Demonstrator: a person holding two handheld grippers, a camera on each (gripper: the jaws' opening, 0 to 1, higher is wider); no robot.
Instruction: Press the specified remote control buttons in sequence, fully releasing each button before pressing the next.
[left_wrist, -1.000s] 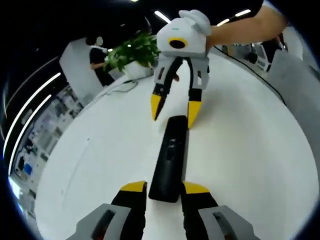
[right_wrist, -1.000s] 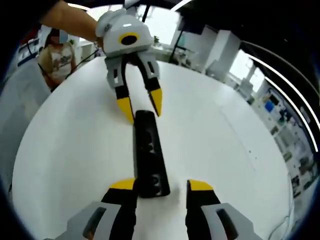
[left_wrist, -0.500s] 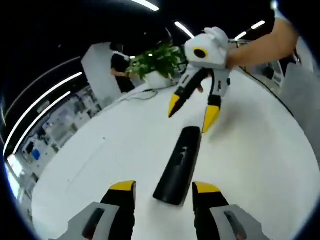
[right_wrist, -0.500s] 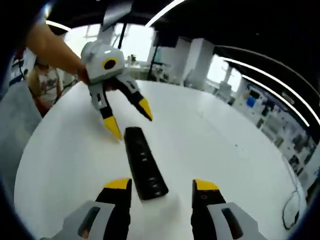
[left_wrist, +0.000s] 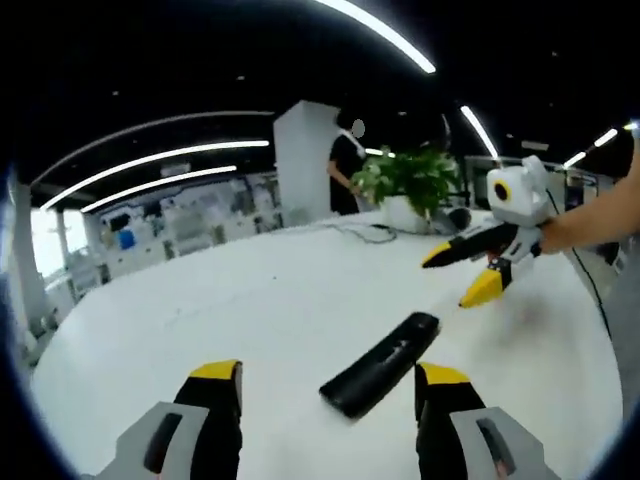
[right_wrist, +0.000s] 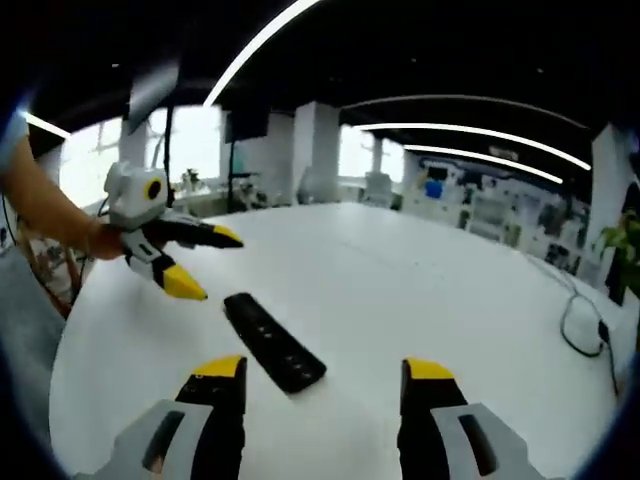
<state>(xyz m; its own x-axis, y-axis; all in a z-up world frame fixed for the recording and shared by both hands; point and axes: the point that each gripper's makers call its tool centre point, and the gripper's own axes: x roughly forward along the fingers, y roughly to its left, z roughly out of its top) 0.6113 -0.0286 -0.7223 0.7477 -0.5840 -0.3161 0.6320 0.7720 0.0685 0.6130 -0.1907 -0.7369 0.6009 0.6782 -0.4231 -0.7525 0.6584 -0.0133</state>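
A long black remote control (left_wrist: 381, 363) lies flat on the round white table (left_wrist: 250, 320). In the left gripper view my left gripper (left_wrist: 330, 376) is open, its yellow-tipped jaws standing to either side of the remote's near end and raised above it. My right gripper (left_wrist: 463, 274) comes in from the right, open, tips hovering just beyond the remote's far end. The right gripper view has the remote (right_wrist: 273, 340) ahead of my open right gripper (right_wrist: 320, 370), and my left gripper (right_wrist: 198, 260) open at the left, held by a hand.
A potted green plant (left_wrist: 408, 180) and a cable (left_wrist: 365, 232) sit at the table's far edge, with a person (left_wrist: 345, 165) standing behind. Another cable (right_wrist: 585, 330) lies at the table's right edge. Office desks and windows ring the room.
Both grippers have lifted and tilted back from the remote, so both views now look more level across the table. The remote lies where it was.
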